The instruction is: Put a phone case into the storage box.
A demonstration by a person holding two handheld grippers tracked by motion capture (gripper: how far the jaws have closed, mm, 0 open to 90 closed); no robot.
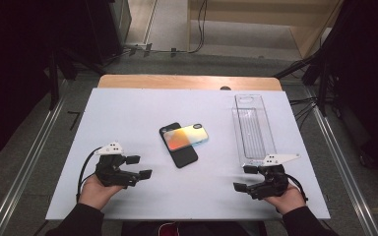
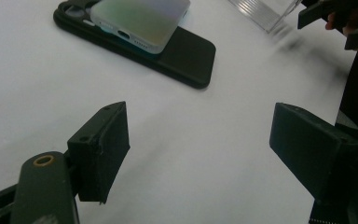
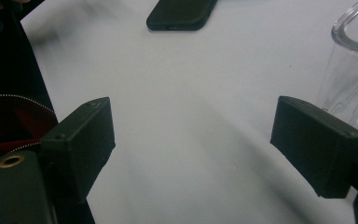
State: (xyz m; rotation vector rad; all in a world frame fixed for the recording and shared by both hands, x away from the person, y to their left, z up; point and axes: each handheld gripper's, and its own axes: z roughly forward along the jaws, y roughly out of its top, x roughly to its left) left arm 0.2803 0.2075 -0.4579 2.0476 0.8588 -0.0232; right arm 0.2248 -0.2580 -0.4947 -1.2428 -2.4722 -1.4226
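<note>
Two phone cases are seen at the centre of the high view, on the white table (image 1: 128,113). A black phone case (image 1: 182,152) lies flat, and an iridescent phone case (image 1: 187,135) is laid crosswise over its upper end, touching it. In the left gripper view the pair is found at the upper left of the frame, the iridescent case (image 2: 142,18) resting on the black case (image 2: 186,53). In the right gripper view, one end of the black case (image 3: 179,14) is caught at the top edge.

A clear plastic bin (image 1: 253,130) is stood at the right of the high view, long and narrow, its near end just above the right gripper (image 1: 250,179).

The left gripper (image 1: 140,167) is held at the lower left of the high view, its jaws spread wide with nothing between them. The right gripper is held at the lower right, jaws likewise spread and empty. Both are kept well apart from the cases.

The cases are judged to be light, thin and somewhat flexible, the glossy one probably slippery. A hold is best taken across the short width at a free long edge. The upper case overhangs the lower one to the right, so its overhanging end is offered as the easiest place to be pinched without the black case being disturbed
</note>
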